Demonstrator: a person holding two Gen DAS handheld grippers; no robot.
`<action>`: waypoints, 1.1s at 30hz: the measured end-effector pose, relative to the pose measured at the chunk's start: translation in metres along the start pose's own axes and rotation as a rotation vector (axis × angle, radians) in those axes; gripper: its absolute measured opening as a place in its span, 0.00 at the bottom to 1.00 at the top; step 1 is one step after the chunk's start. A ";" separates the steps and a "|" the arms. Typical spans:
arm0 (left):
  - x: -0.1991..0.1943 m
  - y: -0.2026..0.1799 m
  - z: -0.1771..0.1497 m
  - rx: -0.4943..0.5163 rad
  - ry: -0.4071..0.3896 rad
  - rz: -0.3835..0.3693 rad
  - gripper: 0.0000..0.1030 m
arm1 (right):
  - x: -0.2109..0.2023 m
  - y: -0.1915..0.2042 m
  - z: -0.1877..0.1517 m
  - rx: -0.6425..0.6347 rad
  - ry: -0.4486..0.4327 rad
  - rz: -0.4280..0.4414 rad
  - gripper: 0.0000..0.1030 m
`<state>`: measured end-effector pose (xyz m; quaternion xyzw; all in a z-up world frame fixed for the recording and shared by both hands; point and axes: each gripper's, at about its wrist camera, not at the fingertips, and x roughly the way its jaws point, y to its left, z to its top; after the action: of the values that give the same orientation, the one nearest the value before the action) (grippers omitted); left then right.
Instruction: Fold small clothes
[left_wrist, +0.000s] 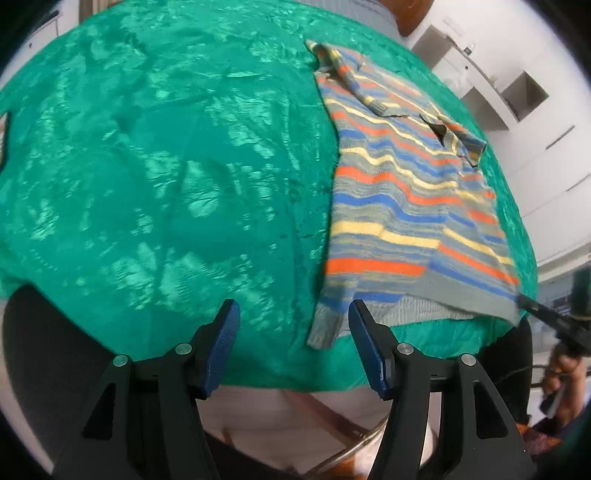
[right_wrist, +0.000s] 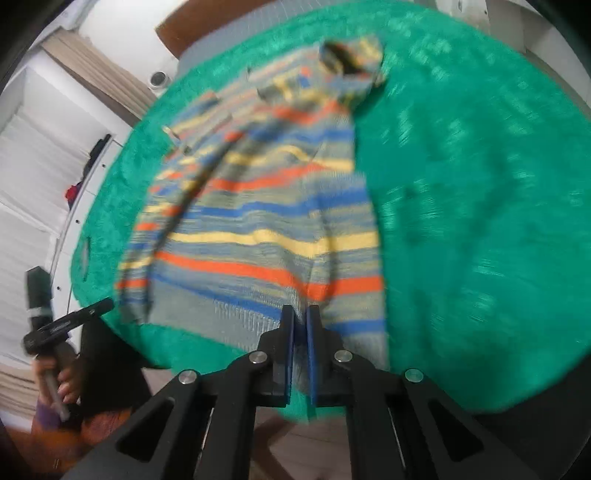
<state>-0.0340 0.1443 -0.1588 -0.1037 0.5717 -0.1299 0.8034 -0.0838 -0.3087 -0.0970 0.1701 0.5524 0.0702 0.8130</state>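
A small striped sweater (left_wrist: 402, 192) in grey, orange, blue and yellow lies flat on the green cloth (left_wrist: 166, 166), with both sleeves folded over its body. My left gripper (left_wrist: 293, 314) is open and empty, just off the sweater's near left hem corner. In the right wrist view the sweater (right_wrist: 266, 206) fills the middle, blurred. My right gripper (right_wrist: 300, 314) has its jaws nearly together at the near hem; I cannot tell whether fabric is between them. The right gripper also shows in the left wrist view (left_wrist: 532, 306) at the sweater's near right corner.
The green cloth (right_wrist: 480, 184) covers a round table whose near edge drops off just under both grippers. White shelves (left_wrist: 517, 92) stand beyond the table. The person's hand and left gripper (right_wrist: 55, 328) show at the left of the right wrist view.
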 end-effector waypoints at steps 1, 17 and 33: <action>0.001 0.002 -0.001 -0.005 0.004 -0.001 0.62 | -0.012 -0.007 -0.006 0.012 -0.004 -0.027 0.03; 0.018 -0.056 0.004 0.160 0.074 0.029 0.01 | -0.031 -0.026 -0.011 -0.033 -0.004 -0.273 0.03; 0.019 -0.035 0.000 0.175 0.047 0.182 0.60 | 0.007 -0.022 0.016 -0.096 0.145 -0.315 0.30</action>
<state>-0.0312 0.1049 -0.1642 0.0222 0.5841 -0.1083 0.8041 -0.0684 -0.3303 -0.1057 0.0372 0.6253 -0.0197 0.7793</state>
